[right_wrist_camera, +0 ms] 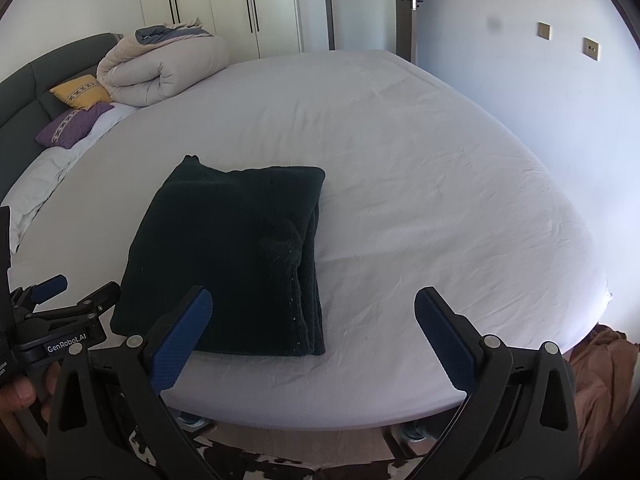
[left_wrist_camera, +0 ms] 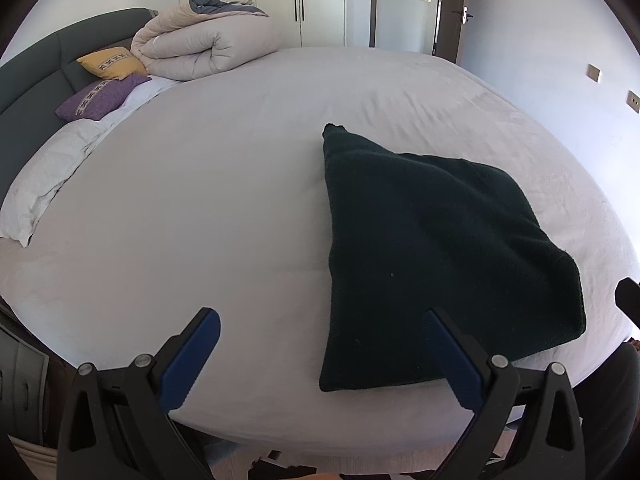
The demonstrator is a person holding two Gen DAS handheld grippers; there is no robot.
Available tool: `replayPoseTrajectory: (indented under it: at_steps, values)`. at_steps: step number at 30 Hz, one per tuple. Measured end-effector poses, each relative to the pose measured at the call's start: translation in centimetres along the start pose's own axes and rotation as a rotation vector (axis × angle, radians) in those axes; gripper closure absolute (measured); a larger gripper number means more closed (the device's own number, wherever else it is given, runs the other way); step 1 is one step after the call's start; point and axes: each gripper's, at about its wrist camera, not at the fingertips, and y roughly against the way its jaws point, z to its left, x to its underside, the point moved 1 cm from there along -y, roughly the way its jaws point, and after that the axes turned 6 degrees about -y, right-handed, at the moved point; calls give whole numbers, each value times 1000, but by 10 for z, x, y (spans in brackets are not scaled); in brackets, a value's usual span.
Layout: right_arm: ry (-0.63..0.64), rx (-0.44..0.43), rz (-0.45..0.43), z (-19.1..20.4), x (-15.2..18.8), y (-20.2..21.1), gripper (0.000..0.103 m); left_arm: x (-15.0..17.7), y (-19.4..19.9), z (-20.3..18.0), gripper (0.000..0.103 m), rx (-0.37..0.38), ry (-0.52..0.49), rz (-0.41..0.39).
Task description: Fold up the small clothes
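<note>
Garment, folded, lies on the bed; I keep left gripper and right gripper spread wide just short of it, holding nothing.

A wide bed under a pale, lightly creased sheet fills the room, with a dark green padded headboard at the left. Against it lie a rolled beige duvet, a yellow cushion and a purple cushion. Behind stand white wardrobes with dark handles; daylight washes the white wall.

Folded dark garment on bed, right gripper spread wide above.
</note>
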Motion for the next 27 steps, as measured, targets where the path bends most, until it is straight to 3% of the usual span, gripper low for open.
replayPoseTrajectory:
  at_steps: [27]
  values:
    - [2,6,30,25,3,-27,0,1,-3,-1,0,3,3,5]
